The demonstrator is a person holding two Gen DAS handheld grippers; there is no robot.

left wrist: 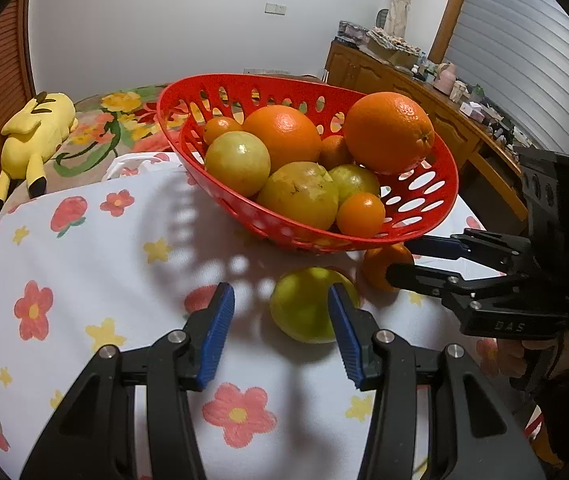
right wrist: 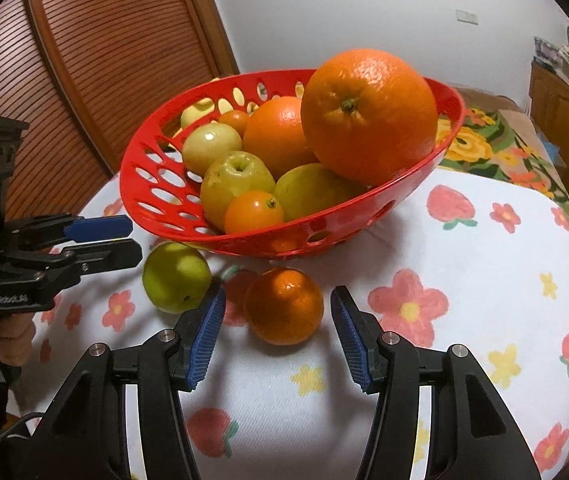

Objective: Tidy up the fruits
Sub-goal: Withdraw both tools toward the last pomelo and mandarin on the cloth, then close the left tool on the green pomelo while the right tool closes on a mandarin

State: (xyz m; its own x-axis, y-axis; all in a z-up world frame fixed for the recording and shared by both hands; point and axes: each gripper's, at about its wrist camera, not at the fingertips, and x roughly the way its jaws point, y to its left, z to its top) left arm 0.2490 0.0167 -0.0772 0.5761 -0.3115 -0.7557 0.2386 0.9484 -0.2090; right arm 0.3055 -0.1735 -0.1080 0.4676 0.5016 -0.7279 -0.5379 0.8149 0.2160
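Note:
A red perforated basket holds two large oranges, several small oranges and several yellow-green fruits. A green fruit and a small orange lie on the cloth in front of it. My left gripper is open, its right finger just in front of the green fruit. It shows from the side in the right wrist view. My right gripper is open, with the small orange between its fingertips. It shows from the side in the left wrist view.
The table has a white cloth with red flowers and strawberries. A yellow plush toy lies on a flowered bed behind. A wooden sideboard with clutter stands at the right. A wooden louvred door is behind the basket.

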